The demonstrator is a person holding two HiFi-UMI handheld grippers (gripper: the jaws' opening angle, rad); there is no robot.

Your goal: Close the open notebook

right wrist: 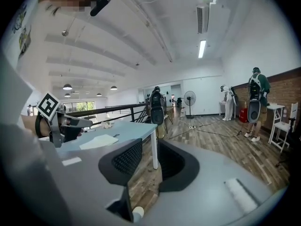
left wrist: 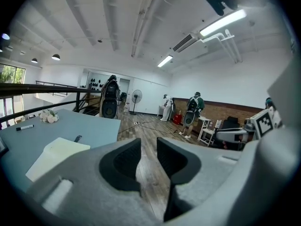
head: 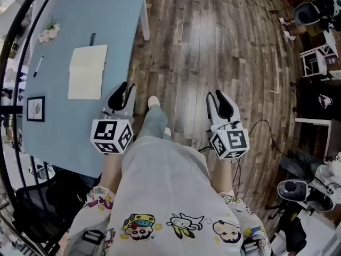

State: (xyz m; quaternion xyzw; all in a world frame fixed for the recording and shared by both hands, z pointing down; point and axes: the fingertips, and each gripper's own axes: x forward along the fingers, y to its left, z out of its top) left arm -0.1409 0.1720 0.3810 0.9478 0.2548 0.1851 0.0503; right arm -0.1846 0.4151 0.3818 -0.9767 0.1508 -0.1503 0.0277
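Note:
The notebook (head: 88, 72) lies flat on the pale blue table (head: 64, 137), cream pages up, with a dark strap at its far end. It also shows at the left of the left gripper view as a notebook (left wrist: 56, 154) and small in the right gripper view as a notebook (right wrist: 99, 141). My left gripper (head: 123, 92) hovers at the table's right edge, just right of the notebook's near corner; the left gripper (left wrist: 148, 147) is open by a narrow gap, nothing in it. My right gripper (head: 221, 103) hangs over the wooden floor, far from the table; the right gripper (right wrist: 149, 157) is open and empty.
On the table lie a black marker (head: 38, 66), a small flower bunch (head: 49, 32) and a framed picture (head: 35, 108). A black chair (head: 37, 207) stands at the near left. The person's legs fill the middle. White chairs (head: 314, 57) and gear stand at the right.

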